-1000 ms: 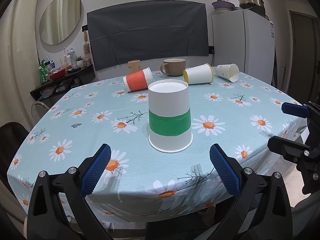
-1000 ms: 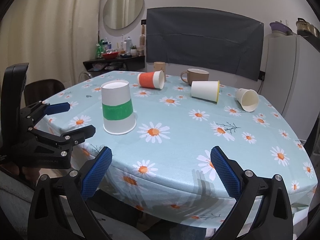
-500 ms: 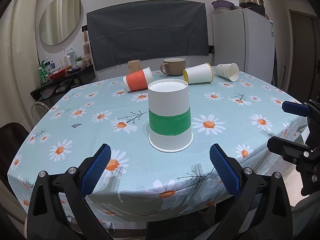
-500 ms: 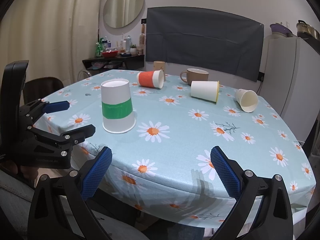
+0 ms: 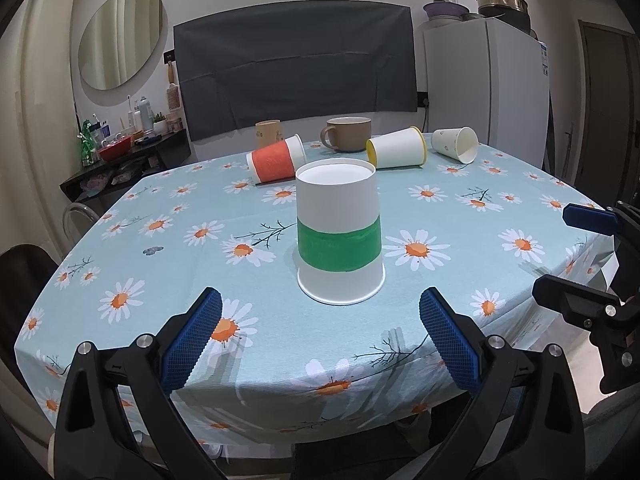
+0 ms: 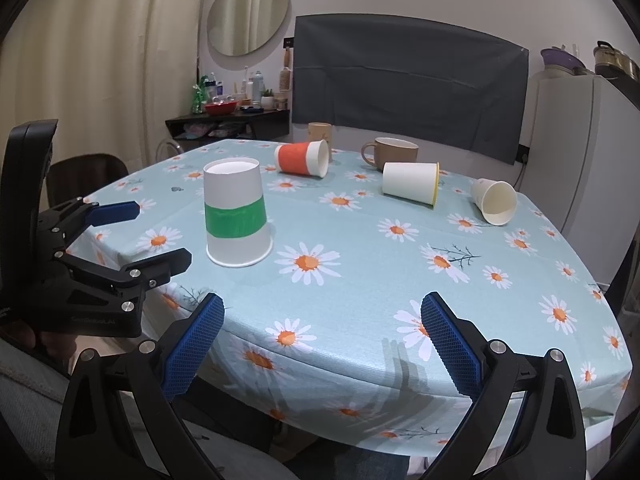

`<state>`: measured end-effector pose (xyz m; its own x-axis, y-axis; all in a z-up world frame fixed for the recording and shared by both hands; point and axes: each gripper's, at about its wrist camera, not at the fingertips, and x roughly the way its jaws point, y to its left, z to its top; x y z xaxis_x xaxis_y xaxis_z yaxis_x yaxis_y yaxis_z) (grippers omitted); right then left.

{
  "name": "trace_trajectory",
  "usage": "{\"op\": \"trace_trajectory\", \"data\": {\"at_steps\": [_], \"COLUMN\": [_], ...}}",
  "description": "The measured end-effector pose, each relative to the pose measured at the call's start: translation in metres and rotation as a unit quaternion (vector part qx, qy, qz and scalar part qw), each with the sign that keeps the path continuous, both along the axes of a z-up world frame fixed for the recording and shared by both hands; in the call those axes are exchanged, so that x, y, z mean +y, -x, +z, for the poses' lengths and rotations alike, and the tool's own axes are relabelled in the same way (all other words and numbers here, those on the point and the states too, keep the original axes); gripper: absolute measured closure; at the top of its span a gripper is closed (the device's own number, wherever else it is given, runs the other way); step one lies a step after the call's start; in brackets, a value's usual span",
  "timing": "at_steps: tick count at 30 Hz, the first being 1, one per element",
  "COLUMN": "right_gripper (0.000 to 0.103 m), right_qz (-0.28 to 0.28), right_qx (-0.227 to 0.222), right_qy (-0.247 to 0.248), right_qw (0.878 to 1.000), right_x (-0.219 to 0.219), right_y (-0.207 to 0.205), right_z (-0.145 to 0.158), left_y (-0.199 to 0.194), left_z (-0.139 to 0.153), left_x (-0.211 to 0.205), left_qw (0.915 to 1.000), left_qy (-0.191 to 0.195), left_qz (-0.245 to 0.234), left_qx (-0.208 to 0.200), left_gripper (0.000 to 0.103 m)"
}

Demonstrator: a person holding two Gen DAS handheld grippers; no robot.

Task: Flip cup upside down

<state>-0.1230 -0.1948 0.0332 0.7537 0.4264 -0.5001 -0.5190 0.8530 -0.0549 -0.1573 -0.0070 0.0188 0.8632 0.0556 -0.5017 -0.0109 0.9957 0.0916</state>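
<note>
A white paper cup with a green band (image 5: 339, 236) stands upside down, rim on the daisy tablecloth (image 5: 160, 248), near the table's front edge. It also shows in the right wrist view (image 6: 236, 213). My left gripper (image 5: 320, 338) is open and empty, just short of the cup, which sits between its finger lines. My right gripper (image 6: 322, 344) is open and empty at the table's front edge, to the right of the cup. It shows at the right edge of the left wrist view (image 5: 584, 256); the left gripper shows in the right wrist view (image 6: 152, 236).
An orange cup (image 5: 276, 159), a yellow-rimmed white cup (image 5: 397, 148) and a plain white cup (image 5: 457, 145) lie on their sides at the back. A brown mug (image 5: 347, 133) and a tan cup (image 5: 268, 128) stand behind them. A fridge (image 5: 488, 80) stands back right.
</note>
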Motion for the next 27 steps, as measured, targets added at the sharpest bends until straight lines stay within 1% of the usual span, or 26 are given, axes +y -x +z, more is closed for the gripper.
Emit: {"op": "trace_trajectory", "data": {"at_steps": [27], "right_gripper": [0.008], "right_qz": [-0.002], "right_qx": [0.003], "right_qy": [-0.002], "right_qw": [1.0], "right_x": [0.0022], "right_y": [-0.0001], "right_z": [0.0003], "left_y": [-0.0023], "left_z": [-0.0009], "left_x": [-0.0012], "left_qw": [1.0], "left_qy": [-0.003], "left_qz": [-0.001], "left_qx": [0.004], "left_gripper": [0.006]}}
